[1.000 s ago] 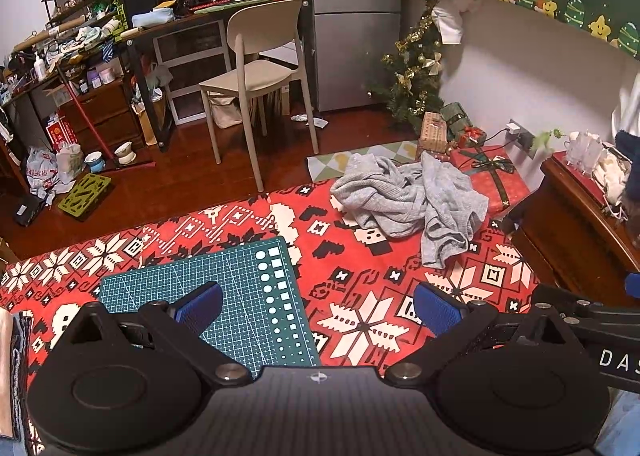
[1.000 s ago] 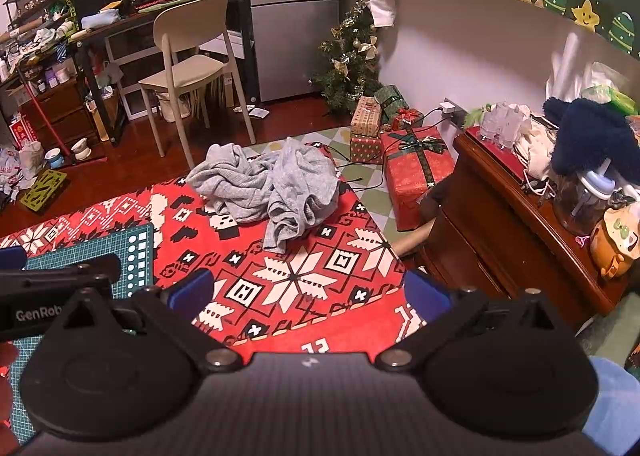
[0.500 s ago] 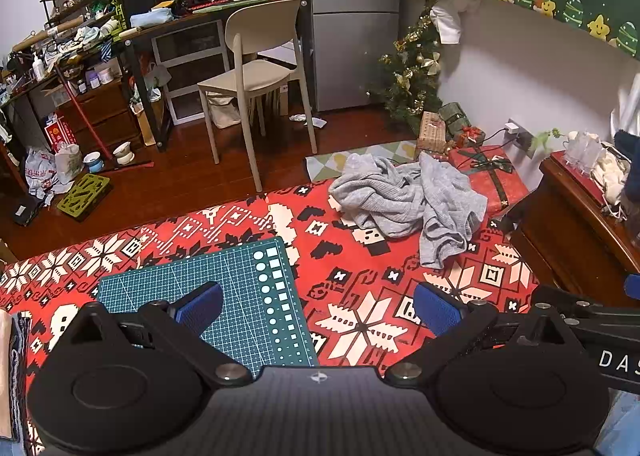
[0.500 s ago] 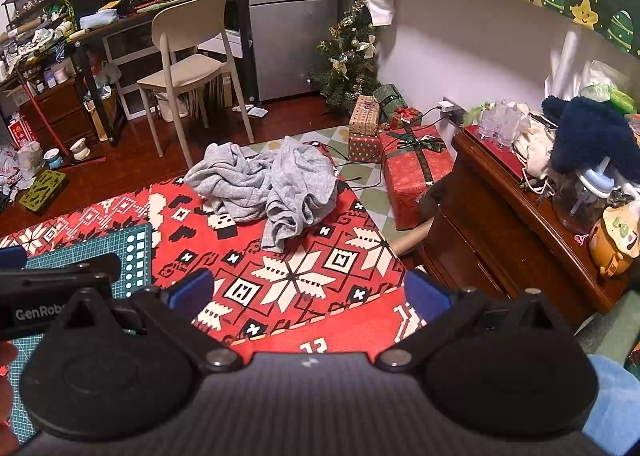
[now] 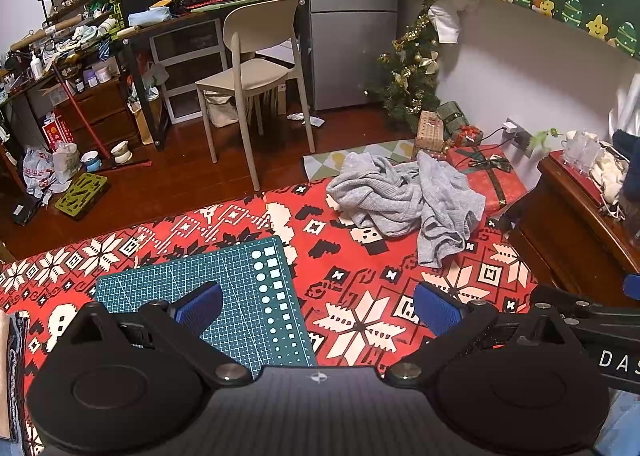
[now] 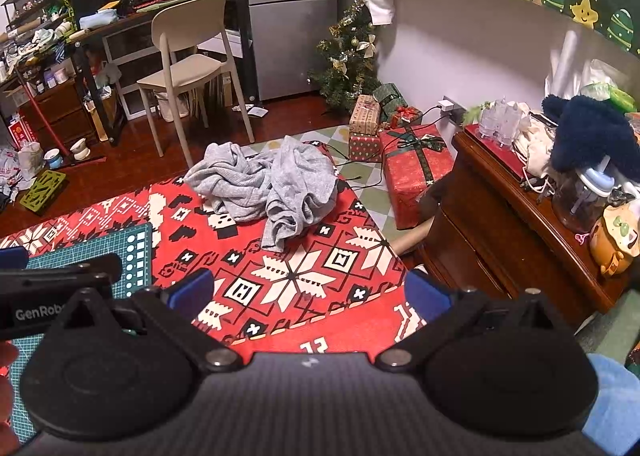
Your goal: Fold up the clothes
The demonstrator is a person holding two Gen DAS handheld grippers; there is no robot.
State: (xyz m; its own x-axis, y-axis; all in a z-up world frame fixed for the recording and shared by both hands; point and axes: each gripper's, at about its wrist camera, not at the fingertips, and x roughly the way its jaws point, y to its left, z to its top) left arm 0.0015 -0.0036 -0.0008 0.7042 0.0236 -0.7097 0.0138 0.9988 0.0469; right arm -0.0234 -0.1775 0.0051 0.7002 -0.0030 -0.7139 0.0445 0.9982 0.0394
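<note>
A crumpled grey knit garment [image 5: 408, 199] [image 6: 266, 185] lies in a heap at the far right corner of a red, white and black patterned cloth [image 5: 360, 296] [image 6: 288, 276]. My left gripper [image 5: 318, 306] is open, well short of the garment, with blue pads [image 5: 200, 306] above a green cutting mat [image 5: 224, 296]. My right gripper [image 6: 308, 294] is also open and empty, hovering over the cloth in front of the heap. The right gripper's arm shows at the right edge of the left wrist view.
A dark wooden cabinet [image 6: 520, 215] with clutter on top stands close on the right. Wrapped gift boxes [image 6: 416, 167] and a small Christmas tree [image 5: 412, 87] sit behind the garment. A beige chair [image 5: 256, 75], a desk and a grey fridge fill the back.
Both views have shifted only slightly, with the garment a touch nearer. The garment lies as before and both grippers stay open.
</note>
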